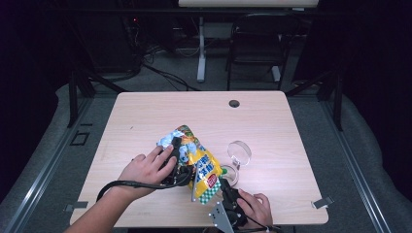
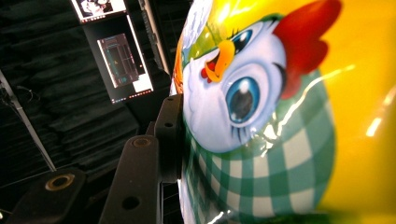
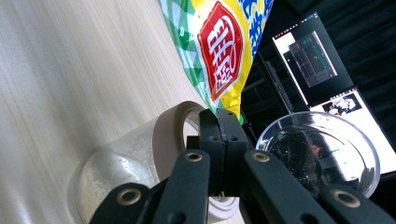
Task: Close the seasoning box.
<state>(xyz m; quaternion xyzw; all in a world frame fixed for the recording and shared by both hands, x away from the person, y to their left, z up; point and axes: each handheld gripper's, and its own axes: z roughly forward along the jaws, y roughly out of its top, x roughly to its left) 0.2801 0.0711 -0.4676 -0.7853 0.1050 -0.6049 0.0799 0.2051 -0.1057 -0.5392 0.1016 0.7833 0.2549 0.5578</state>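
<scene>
Dark walls and a grey floor surround the pale wooden tabletop (image 1: 145, 111), with a black chair (image 1: 257, 39) and a white desk leg (image 1: 201, 48) standing beyond its far edge. Near the middle of the front half, I hold a glossy snack bag (image 1: 197, 162) up off the wood between my two grippers; it is yellow, with a cartoon chicken and a green checked pattern on it. My left gripper (image 1: 176, 162) grips the upper, far end of the bag, and in the left gripper view one black jaw presses flat against the side of the bag (image 2: 280, 116), right by the chicken's big blue eye, so the jaws are clamped on it. My left hand (image 1: 145, 170) wraps the gripper body, and a black cable (image 1: 116, 185) trails from it back toward my forearm. My right gripper (image 1: 228, 194) sits at the front edge of the tabletop below the bag's lower corner, with my right hand (image 1: 255, 208) behind it. In the right gripper view its two black jaws are pressed tight together, and the bottom tip of the bag (image 3: 224, 51), by a red label, comes down right at their tips; I cannot tell whether any of the foil is pinched between them. Just beside that gripper stands a clear jar (image 3: 121, 163) with a tan rim. A clear round lid (image 1: 239, 151) lies on the wood just right of the bag. Two lit screens (image 3: 322, 70) glow in the dark behind.
</scene>
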